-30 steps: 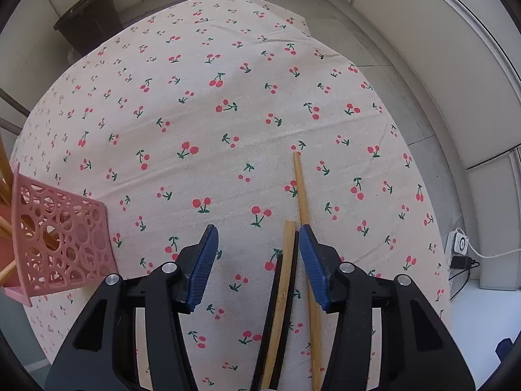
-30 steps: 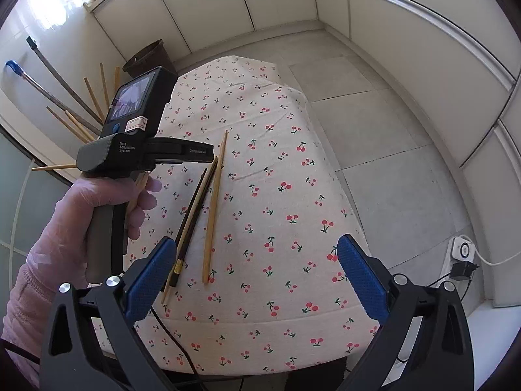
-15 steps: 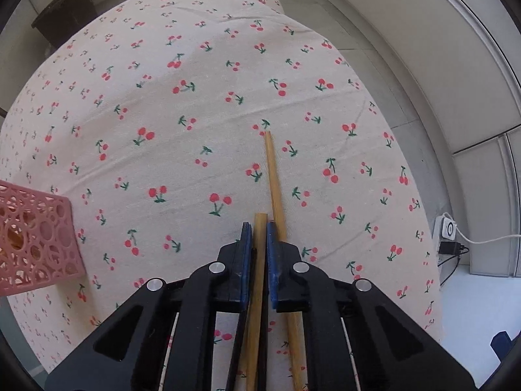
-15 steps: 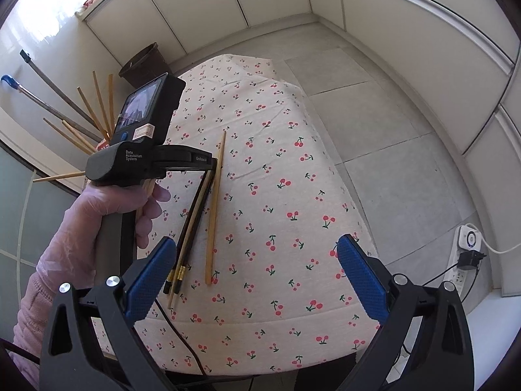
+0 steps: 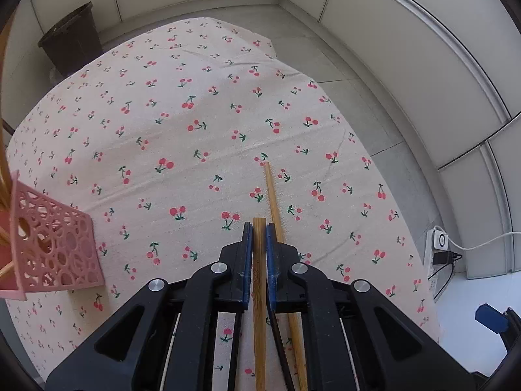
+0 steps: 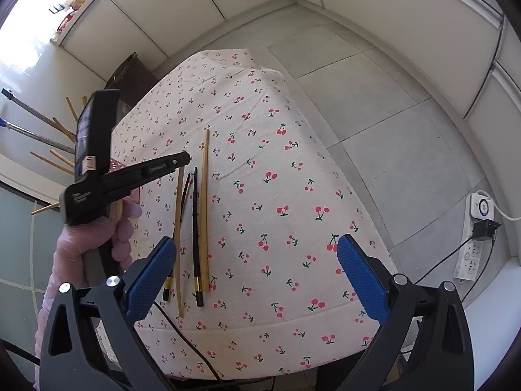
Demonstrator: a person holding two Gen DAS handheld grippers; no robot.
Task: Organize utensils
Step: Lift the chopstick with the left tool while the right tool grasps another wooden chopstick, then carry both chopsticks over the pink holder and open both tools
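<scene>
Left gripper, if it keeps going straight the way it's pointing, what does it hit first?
Probably the cherry-print tablecloth ahead. The left gripper, shut on a bamboo chopstick, angles down toward bare cloth; the pink holder sits off to its left. Depth is uncertain.

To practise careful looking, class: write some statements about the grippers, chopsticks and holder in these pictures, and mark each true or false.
1. The left gripper is shut on a bamboo chopstick. True.
2. The right gripper holds a black chopstick. False: it is open and holds nothing.
3. The pink holder stands left of the left gripper in the left wrist view. True.
4. The tablecloth is striped. False: it has a cherry print.
5. Two black chopsticks lie on the cloth. True.
</scene>
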